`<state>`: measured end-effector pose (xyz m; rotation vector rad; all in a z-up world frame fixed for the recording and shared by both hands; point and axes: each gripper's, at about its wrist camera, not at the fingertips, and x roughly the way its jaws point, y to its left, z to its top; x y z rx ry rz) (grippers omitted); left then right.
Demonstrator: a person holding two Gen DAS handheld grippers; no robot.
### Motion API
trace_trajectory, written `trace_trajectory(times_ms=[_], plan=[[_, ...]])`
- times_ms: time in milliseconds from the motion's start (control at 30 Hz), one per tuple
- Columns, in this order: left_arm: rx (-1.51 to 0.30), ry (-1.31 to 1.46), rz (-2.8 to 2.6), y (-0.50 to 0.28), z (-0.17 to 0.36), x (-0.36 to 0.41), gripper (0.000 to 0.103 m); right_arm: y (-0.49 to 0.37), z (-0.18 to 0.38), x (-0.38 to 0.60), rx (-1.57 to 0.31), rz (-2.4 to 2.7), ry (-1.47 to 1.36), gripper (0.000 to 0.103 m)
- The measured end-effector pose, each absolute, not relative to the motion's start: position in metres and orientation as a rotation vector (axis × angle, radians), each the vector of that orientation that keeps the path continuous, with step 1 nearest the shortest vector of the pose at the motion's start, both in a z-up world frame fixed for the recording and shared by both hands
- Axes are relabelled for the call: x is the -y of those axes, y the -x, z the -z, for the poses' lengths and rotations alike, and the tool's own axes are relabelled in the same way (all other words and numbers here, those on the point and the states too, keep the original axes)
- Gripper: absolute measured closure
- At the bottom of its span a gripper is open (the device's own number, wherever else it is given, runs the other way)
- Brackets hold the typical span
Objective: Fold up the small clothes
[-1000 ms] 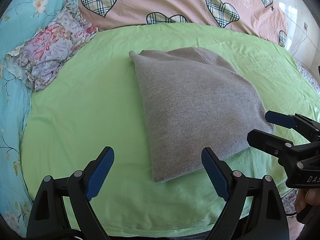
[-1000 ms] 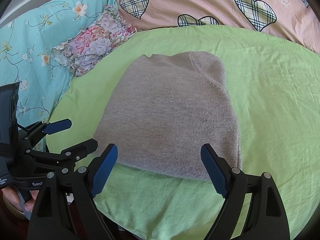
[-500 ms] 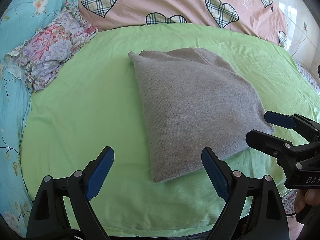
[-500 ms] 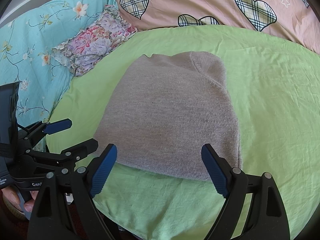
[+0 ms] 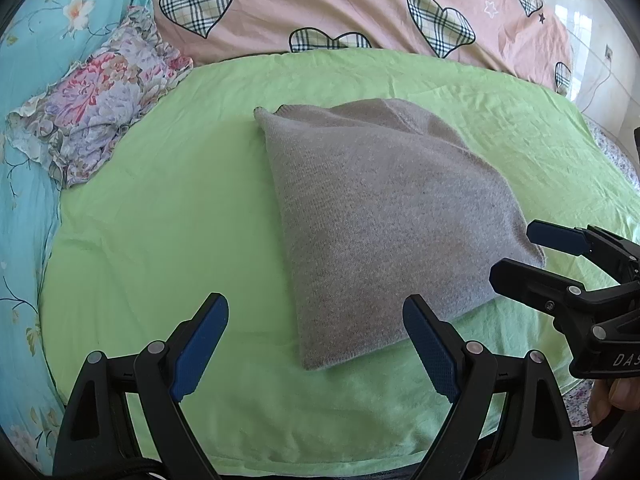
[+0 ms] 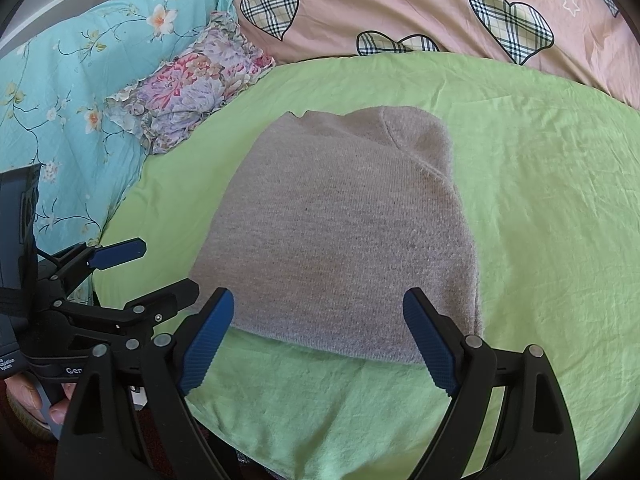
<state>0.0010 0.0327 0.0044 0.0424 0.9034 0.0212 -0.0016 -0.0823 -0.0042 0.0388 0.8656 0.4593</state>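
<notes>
A grey knitted garment (image 5: 384, 216) (image 6: 340, 232) lies folded into a rough rectangle on the light green sheet (image 5: 168, 216) (image 6: 540, 200). My left gripper (image 5: 316, 344) hovers open just short of the garment's near left corner, nothing between its blue pads. In the right wrist view it shows again as the left gripper (image 6: 160, 272) at the left edge. My right gripper (image 6: 320, 340) is open too, its fingers straddling the near hem from above without touching it. The left wrist view also catches the right gripper (image 5: 524, 252) by the garment's near right corner, held by a hand (image 5: 616, 396).
A folded floral cloth (image 5: 96, 96) (image 6: 192, 84) rests at the sheet's far left. Turquoise flowered bedding (image 6: 68, 92) lies to the left, and a pink quilt with plaid hearts (image 5: 340, 4) runs along the back. The green sheet's near edge (image 6: 320, 452) drops off close to me.
</notes>
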Motion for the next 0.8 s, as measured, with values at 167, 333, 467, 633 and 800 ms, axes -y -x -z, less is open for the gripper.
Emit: trace_trajectory(times_ms=[167, 333, 467, 633, 800], plan=[[-0.893, -0.043, -0.02, -0.003, -0.008, -0.031, 0.013, -0.002, -0.003, 0.082, -0.848, -0.458, -0.037, 0.016], [-0.89, -0.043, -0.02, -0.004, -0.009, -0.029, 0.013, -0.003, -0.005, 0.082, -0.842, -0.46, -0.037, 0.016], [-0.889, -0.044, -0.02, -0.006, -0.01, -0.029, 0.013, -0.004, -0.005, 0.082, -0.842, -0.461, -0.037, 0.016], [-0.884, -0.045, -0.024, -0.01, -0.011, -0.03, 0.013, -0.004, -0.005, 0.083, -0.844, -0.459, -0.039, 0.016], [-0.883, -0.032, -0.03, -0.02, -0.014, -0.036, 0.013, -0.01, -0.004, 0.086, -0.846, -0.45, -0.043, 0.016]])
